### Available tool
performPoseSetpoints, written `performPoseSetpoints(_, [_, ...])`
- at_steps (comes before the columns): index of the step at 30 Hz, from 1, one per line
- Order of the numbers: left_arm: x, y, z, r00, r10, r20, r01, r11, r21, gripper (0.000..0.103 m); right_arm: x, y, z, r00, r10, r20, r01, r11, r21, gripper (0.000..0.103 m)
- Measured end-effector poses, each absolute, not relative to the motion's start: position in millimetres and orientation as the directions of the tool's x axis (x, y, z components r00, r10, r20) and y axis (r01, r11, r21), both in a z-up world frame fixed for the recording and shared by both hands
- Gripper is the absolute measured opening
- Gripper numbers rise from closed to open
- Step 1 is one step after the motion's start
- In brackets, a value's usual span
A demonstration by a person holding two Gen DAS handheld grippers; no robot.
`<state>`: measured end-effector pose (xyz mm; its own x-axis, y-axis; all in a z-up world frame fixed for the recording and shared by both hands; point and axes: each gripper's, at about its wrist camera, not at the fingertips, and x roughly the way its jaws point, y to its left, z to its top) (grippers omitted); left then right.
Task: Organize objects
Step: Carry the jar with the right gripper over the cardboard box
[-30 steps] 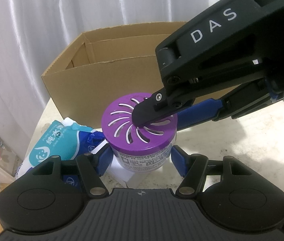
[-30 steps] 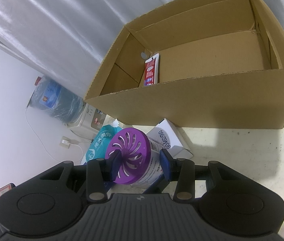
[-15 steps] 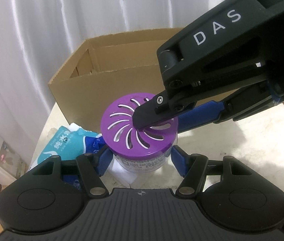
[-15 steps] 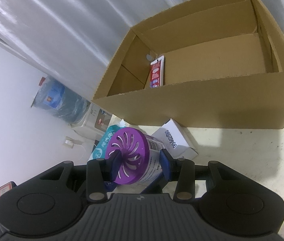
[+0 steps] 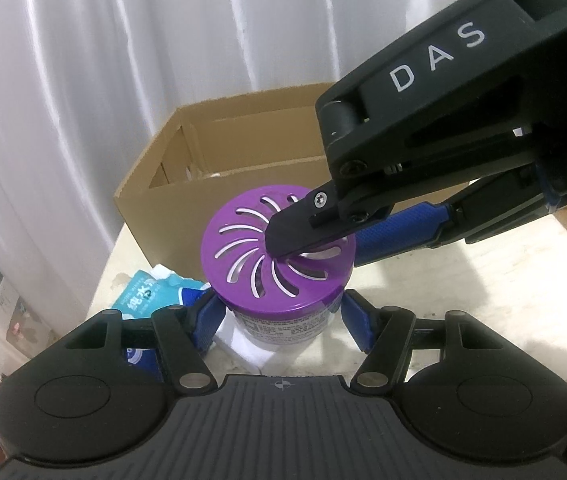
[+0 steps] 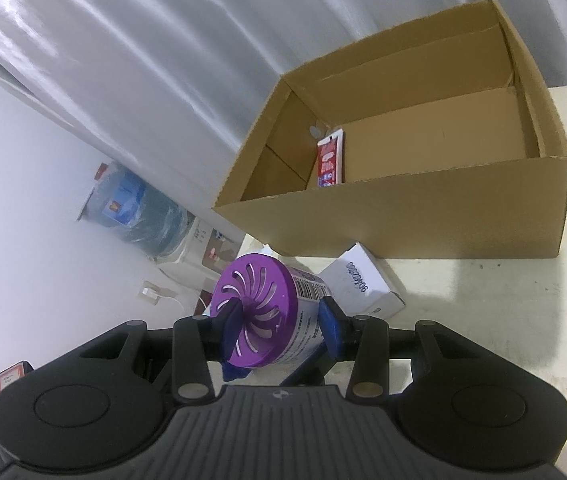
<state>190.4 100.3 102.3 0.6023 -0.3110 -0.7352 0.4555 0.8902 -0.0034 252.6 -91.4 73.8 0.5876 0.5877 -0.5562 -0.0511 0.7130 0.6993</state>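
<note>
A purple-lidded air freshener can is held in the air above the table. My right gripper is shut on the can, one finger on its slotted lid and one under its base. It reaches in from the right in the left wrist view. My left gripper has its blue pads at the can's two sides; I cannot tell whether they touch it. The open cardboard box stands behind, with a red and white packet inside.
A small white carton and a blue wipes pack lie on the pale table in front of the box. White curtains hang behind. A water dispenser bottle stands off the table's left.
Both grippers have risen with the can; the box and the items on the table now sit lower and farther away. The right gripper's hold on the can is unchanged.
</note>
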Motion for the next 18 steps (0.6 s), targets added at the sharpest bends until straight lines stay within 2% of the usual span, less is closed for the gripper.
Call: performPoseSetpoints(18, [175, 93, 150, 0.688, -0.299, -0.661, 0.466, 0.880, 0.088, 0.064, 220, -109, 121, 0.668, 0.592, -0.450, -0.139, 0.694, 0.707, 0.046])
